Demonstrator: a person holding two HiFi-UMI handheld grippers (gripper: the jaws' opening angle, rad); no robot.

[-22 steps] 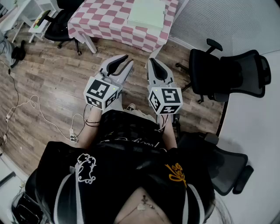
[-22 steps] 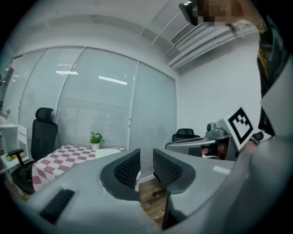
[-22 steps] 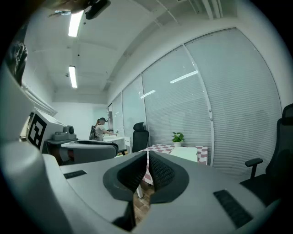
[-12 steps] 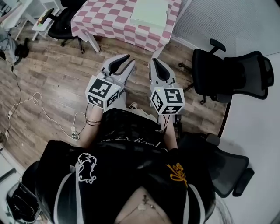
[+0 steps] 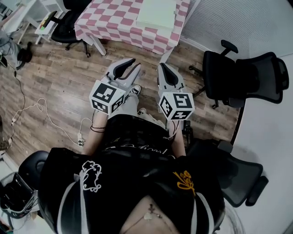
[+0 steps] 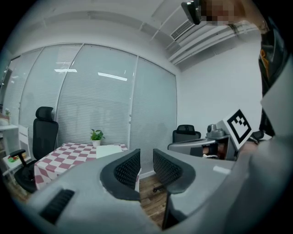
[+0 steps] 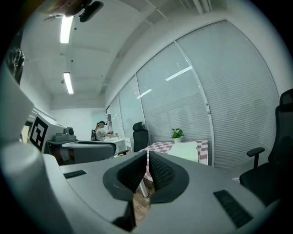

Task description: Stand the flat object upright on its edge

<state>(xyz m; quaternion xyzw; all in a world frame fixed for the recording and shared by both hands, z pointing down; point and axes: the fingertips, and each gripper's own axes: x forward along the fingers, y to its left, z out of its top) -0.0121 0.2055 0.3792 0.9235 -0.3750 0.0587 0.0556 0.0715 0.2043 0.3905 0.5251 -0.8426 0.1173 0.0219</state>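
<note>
Both the left gripper (image 5: 135, 64) and the right gripper (image 5: 162, 68) have their jaws pressed together on nothing, out over the wood floor. The pale green flat rectangular board (image 5: 158, 13) lies flat on the pink-and-white checkered table (image 5: 110, 23), well apart from them. My worry: a thin board could skid on the cloth when it's levered, or topple once it's upright. Count: one board, one table, two grippers.

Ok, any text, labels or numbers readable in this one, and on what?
Nothing can be read.
Cursive script on the person's black top: too blurred to read.
Left marker cube, right marker cube: black-and-white square patterns, no letters or digits.
White emblem, gold emblem: ornaments, no words.
</note>
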